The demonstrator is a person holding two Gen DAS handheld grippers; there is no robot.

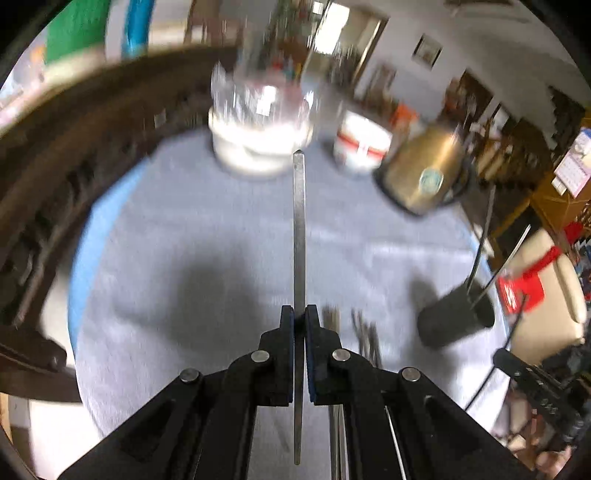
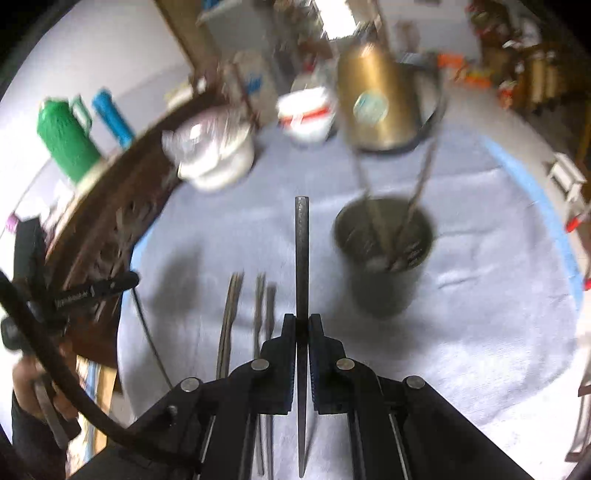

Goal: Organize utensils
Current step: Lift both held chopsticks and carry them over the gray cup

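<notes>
A table covered with a pale grey-blue cloth fills the near part of both views, and a dark carved wooden chair back stands at its left edge. Behind are white walls, a small framed picture and a bright doorway.

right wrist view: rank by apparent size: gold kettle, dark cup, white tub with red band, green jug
1. Gold metal kettle
2. Dark cylindrical utensil cup, close to the kettle but nearer the camera, so unsure
3. Green plastic jug
4. White tub with red band, near the jug's size, blurred

Pale grey-blue cloth – dark cup; brass-gold kettle – green flask.
</notes>
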